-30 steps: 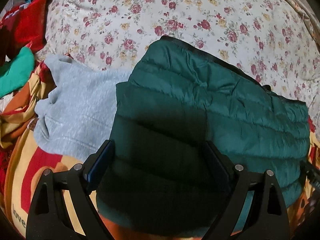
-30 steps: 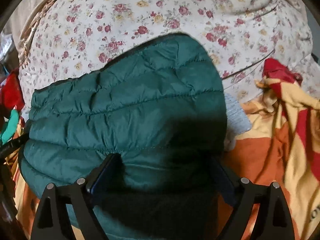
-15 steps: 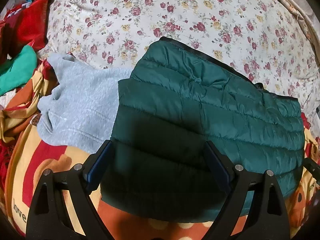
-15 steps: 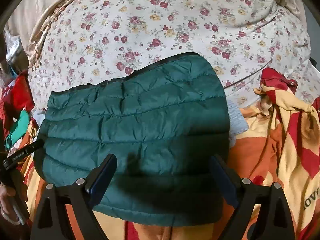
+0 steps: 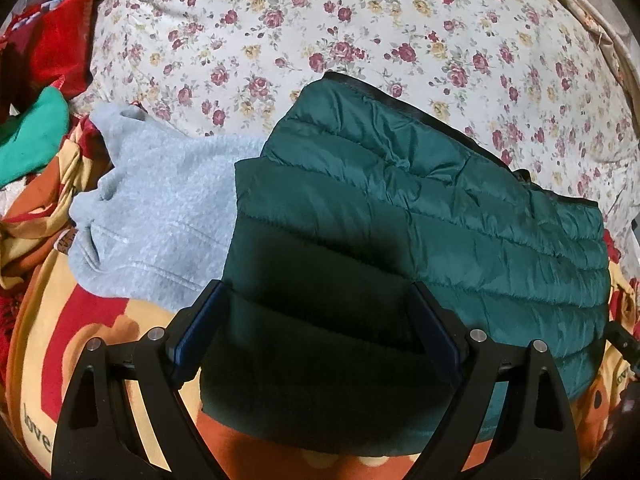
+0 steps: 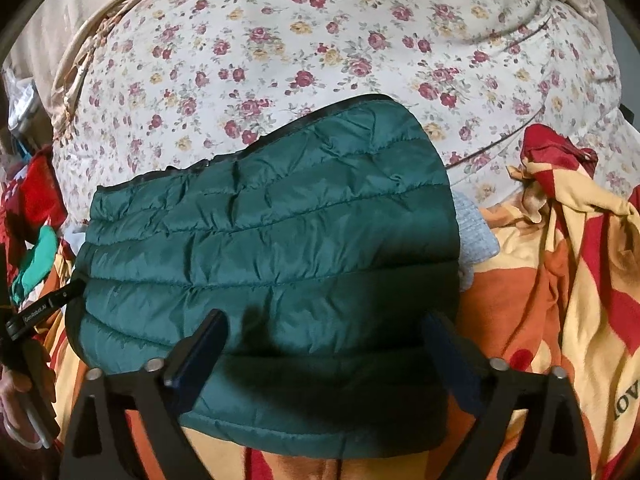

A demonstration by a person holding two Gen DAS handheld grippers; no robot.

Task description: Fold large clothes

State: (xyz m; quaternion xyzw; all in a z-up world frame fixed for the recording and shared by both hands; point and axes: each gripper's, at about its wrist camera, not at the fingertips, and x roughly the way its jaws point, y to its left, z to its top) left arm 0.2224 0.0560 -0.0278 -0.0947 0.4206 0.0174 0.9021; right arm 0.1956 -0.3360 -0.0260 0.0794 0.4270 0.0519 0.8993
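A folded dark green quilted jacket (image 5: 420,216) lies flat, partly on a grey fleece garment (image 5: 160,216) and partly on a red and yellow blanket (image 5: 60,340). My left gripper (image 5: 316,286) hovers open over the jacket's near left end, its pads (image 5: 200,328) clear of the fabric. My right gripper (image 6: 325,316) hangs over the jacket (image 6: 272,232) near its right end; its jaws are opening, with the jacket below them and nothing pressed. The left gripper's finger (image 6: 44,308) shows at the left edge of the right wrist view, held by a hand (image 6: 16,396).
A floral quilt (image 5: 360,20) rises behind the jacket. Red (image 5: 52,48) and bright green (image 5: 32,136) clothes are heaped at the far left. The blanket (image 6: 560,280) bunches up in folds to the right, with a red cloth (image 6: 556,152) on top.
The jacket's near edge has come into sight in both views, with blanket showing in front of it. The right gripper's jaws have spread wider. The left jaws are unchanged.
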